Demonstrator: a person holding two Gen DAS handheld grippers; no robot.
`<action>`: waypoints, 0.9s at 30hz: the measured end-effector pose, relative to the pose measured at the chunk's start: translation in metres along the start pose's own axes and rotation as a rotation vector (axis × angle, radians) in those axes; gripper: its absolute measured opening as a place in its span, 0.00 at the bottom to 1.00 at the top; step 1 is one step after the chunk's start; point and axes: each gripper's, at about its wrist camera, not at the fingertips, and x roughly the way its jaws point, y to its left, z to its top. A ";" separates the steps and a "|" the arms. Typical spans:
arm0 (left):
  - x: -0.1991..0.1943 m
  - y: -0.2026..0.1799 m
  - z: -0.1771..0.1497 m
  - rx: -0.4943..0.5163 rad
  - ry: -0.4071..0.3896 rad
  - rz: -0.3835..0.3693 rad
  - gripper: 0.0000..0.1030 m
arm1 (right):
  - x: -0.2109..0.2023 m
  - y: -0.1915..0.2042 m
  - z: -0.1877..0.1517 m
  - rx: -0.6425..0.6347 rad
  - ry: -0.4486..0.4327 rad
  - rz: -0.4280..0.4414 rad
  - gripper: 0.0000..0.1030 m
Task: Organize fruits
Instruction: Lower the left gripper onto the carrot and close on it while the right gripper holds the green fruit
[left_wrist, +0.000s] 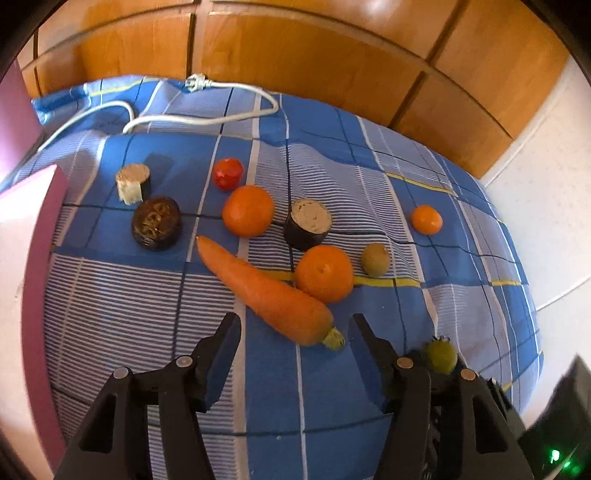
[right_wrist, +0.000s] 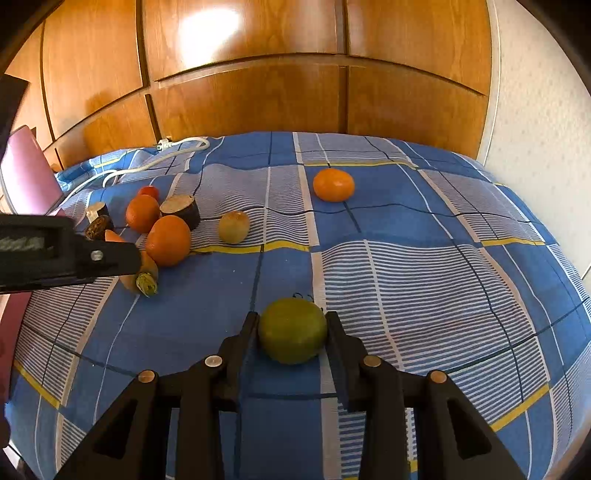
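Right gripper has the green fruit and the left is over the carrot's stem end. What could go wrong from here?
1. The right gripper pinches the round green fruit by its sides only; it may roll out on lifting.
2. The left gripper is open beside the carrot, which touches an orange; closing could nudge that orange across the soft bedspread.

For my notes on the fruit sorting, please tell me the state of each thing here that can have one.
Left gripper: open, empty, above the carrot's stem end.
Right gripper: shut on the green fruit.
Carrot: whole, lying flat, touching an orange.
Plug: unplugged, lying on the cloth.
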 end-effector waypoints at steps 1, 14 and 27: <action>0.003 -0.001 0.002 -0.008 0.004 0.001 0.59 | 0.000 0.000 0.000 0.003 -0.003 0.003 0.35; 0.015 0.013 -0.001 -0.041 0.010 -0.047 0.40 | -0.003 -0.003 -0.001 0.016 -0.017 0.019 0.35; 0.017 0.015 0.004 -0.053 0.017 -0.046 0.38 | -0.003 0.006 0.002 -0.028 0.007 -0.020 0.33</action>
